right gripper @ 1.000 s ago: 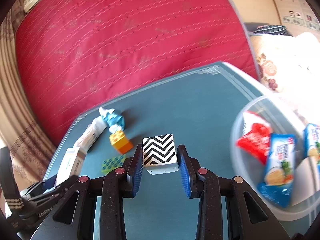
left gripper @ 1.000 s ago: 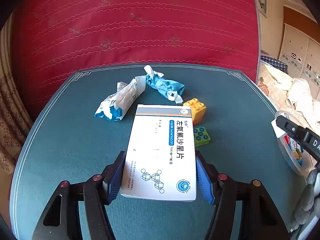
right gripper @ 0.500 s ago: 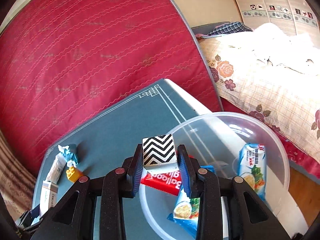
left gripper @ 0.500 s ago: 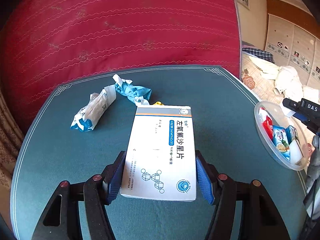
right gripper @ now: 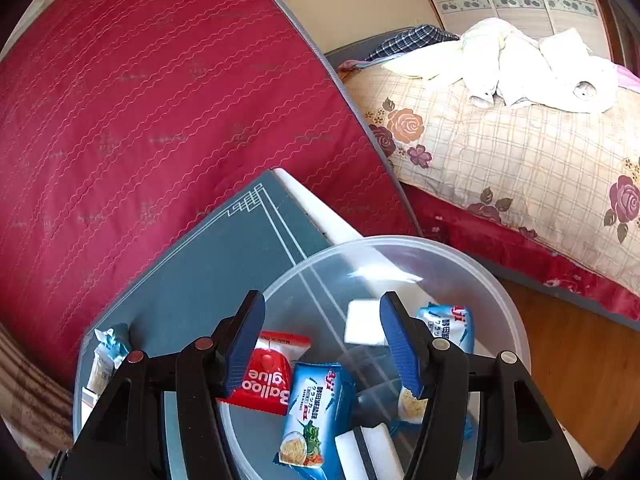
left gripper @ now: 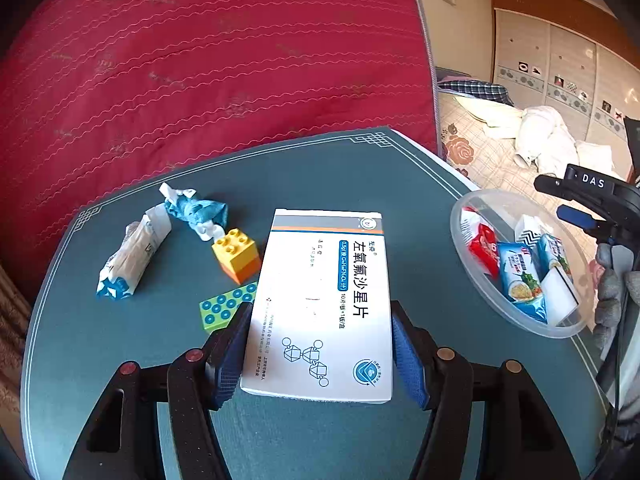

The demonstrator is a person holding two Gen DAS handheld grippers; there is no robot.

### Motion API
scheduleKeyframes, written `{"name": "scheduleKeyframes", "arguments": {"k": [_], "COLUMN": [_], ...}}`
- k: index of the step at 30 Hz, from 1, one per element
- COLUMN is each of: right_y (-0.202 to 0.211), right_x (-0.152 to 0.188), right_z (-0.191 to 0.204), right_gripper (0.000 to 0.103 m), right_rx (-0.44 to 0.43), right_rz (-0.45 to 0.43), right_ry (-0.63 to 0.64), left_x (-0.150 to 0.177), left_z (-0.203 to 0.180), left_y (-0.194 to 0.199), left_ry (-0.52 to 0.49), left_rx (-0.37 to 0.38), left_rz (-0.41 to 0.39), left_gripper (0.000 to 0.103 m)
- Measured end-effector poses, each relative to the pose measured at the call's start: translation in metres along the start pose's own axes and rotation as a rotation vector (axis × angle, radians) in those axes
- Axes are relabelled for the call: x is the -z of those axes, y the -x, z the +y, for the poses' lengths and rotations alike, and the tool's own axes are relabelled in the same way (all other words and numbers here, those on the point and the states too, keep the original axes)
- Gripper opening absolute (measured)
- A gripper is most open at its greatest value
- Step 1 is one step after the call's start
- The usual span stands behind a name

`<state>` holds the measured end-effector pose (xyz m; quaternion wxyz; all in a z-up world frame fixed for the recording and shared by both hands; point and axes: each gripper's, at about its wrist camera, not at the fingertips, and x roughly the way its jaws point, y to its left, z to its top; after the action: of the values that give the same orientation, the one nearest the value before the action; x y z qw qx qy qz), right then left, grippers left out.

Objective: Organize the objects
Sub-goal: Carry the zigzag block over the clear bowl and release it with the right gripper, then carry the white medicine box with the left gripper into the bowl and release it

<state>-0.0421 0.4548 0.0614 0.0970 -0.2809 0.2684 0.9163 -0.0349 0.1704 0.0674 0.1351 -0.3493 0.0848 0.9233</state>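
Observation:
My left gripper [left gripper: 320, 354] is shut on a white medicine box [left gripper: 324, 300] with blue print, held over the teal table [left gripper: 328, 168]. My right gripper [right gripper: 320, 344] is open above the clear plastic bowl [right gripper: 516, 312]. The zigzag-patterned white cube [right gripper: 364, 322] lies in the bowl between and beyond the right fingers; it also shows in the left wrist view [left gripper: 528, 232]. The bowl [left gripper: 460, 248] also holds a red balloon-glue packet [right gripper: 268, 380], blue snack packets [right gripper: 316, 412] and a white block [right gripper: 364, 452].
On the table's left lie a yellow toy brick [left gripper: 236, 252], a green studded plate [left gripper: 224, 310], a crumpled blue wrapper [left gripper: 196, 212] and a white-blue wrapped pack [left gripper: 132, 256]. A red mattress [left gripper: 200, 60] stands behind. A bed [right gripper: 520, 140] lies to the right.
My right gripper opened and let go of the zigzag cube, which now lies in the bowl. My left gripper moved right with the medicine box; the toy bricks came back into view.

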Motion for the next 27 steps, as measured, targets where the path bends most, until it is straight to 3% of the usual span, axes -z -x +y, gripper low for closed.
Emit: {"name": "scheduleKeyframes", "arguments": {"k": [8, 14, 17, 19, 27], "right_y": [0.025, 0.039, 0.042, 0.042, 0.050], "right_x": [-0.012, -0.015, -0.017, -0.017, -0.016], "right_z": [0.001, 0.009, 0.010, 0.009, 0.015], "right_gripper": [0.061, 0.061, 0.061, 0.061, 0.061], "right_rx": [-0.027, 0.017, 0.011, -0.004, -0.036], "right_rz": [-0.055, -0.113, -0.126, -0.125, -0.127], "right_ry": [-0.001, 0.057, 0.059, 0.050, 0.073], "left_x": [-0.023, -0.039, -0.037, -0.031, 0.006], "left_z": [-0.057, -0.096, -0.095, -0.089, -0.067], "left_y": [-0.008, -0.014, -0.015, -0.018, -0.052], "left_ry": [-0.096, -0.151, -0.136, -0.124, -0.128], "left_rx": [0.086, 0.132, 0.141, 0.119, 0.052], "left_rz": [-0.011, -0.023, -0.013, 0.000, 0.121], "left_gripper": [0.068, 0.068, 0.073, 0.087, 0.088]}}
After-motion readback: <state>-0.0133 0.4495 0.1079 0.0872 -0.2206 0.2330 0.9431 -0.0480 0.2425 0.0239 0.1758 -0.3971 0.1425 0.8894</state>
